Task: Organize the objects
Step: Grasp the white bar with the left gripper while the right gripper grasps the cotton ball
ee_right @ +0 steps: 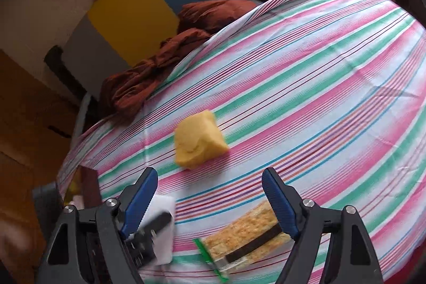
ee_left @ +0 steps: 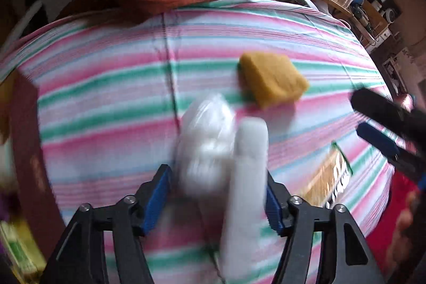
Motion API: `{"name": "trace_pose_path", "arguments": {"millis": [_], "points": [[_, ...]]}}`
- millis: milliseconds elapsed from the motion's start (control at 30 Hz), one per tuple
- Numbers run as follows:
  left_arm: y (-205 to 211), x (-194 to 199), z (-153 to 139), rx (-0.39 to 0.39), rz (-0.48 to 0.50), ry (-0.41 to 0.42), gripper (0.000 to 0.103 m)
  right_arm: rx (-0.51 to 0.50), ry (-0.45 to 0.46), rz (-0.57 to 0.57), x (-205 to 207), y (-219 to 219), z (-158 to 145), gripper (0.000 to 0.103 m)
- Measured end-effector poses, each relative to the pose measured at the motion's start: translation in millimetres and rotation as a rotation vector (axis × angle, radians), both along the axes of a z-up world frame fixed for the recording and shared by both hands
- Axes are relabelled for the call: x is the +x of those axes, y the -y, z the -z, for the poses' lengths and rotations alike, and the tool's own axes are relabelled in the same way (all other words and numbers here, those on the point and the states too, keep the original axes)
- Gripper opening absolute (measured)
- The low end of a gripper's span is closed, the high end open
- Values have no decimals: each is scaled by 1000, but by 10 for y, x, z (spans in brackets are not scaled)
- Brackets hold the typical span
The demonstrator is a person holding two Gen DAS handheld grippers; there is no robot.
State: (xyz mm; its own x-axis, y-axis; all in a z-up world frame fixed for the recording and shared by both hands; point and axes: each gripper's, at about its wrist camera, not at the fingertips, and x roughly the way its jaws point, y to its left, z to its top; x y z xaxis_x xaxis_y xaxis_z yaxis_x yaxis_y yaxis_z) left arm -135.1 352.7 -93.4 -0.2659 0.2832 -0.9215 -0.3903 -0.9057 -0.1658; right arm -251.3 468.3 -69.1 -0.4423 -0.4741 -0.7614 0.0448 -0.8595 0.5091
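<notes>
Motion blur smears the left gripper [ee_left: 217,193] view: between its 2 blue pads stand a white block [ee_left: 246,190] and a clear bag of white pieces [ee_left: 206,140], but whether the pads press on them I cannot tell. The right gripper [ee_right: 210,201] hangs wide and empty over a cracker packet [ee_right: 247,238], partly cut off by one finger. A yellow sponge [ee_right: 198,141] lies alone mid-sheet; the striped sheet [ee_right: 319,87] beyond is open to its far edge.

On the sheet [ee_right: 306,76], the sponge [ee_right: 198,143] lies beyond the cracker pack [ee_right: 247,238]. A blanket [ee_right: 159,65] sits at the far edge. A white packet [ee_left: 207,140] lies nearer than the sponge.
</notes>
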Motion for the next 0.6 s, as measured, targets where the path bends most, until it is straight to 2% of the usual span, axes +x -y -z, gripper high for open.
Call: {"name": "trace_pose_path", "arguments": {"millis": [100, 167, 200, 233, 267, 400, 600], "points": [[112, 227, -49, 14, -2, -19, 73, -21, 19, -60, -12, 120, 33, 82], [131, 384, -80, -2, 47, -55, 68, -26, 27, -104, -2, 215, 52, 82], [114, 412, -73, -24, 67, -72, 49, -22, 28, -127, 3, 267, 61, 82], [115, 495, -70, -41, 94, -85, 38, -10, 28, -148, 10, 330, 70, 82], [126, 550, -80, -24, 104, -89, 37, -2, 27, -161, 23, 377, 84, 82], [190, 833, -145, 7, 147, -127, 20, -8, 33, -208, 14, 518, 136, 82], [405, 1186, -167, 40, 173, -143, 19, -91, 79, -288, -2, 702, 231, 82]]}}
